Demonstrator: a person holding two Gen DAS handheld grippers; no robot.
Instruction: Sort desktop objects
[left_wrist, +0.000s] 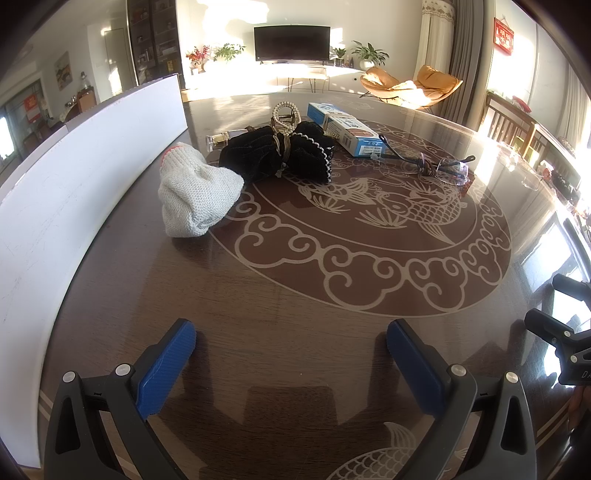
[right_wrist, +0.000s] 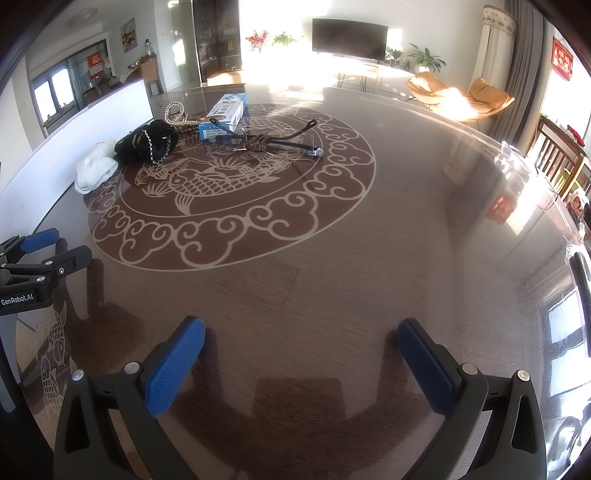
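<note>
A white knit glove (left_wrist: 197, 194) (right_wrist: 95, 172) lies on the dark table near the white box. Behind it sits a black fabric hair bow (left_wrist: 277, 153) (right_wrist: 147, 146) with a pearl bracelet (left_wrist: 285, 114) (right_wrist: 176, 110) on top. A blue and white carton (left_wrist: 347, 127) (right_wrist: 223, 114) and glasses (left_wrist: 436, 164) (right_wrist: 273, 142) tied with a brown cord lie further right. A small clear bottle (left_wrist: 218, 140) peeks out behind the bow. My left gripper (left_wrist: 290, 343) is open near the table's front, well short of the objects. My right gripper (right_wrist: 301, 343) is open too, over bare table.
A long white box wall (left_wrist: 74, 199) (right_wrist: 74, 136) runs along the table's left side. The round table (left_wrist: 295, 288) (right_wrist: 406, 221) has a fish and cloud pattern. The other gripper shows at the right edge (left_wrist: 561, 343) and at the left edge (right_wrist: 33, 266). Chairs stand far right.
</note>
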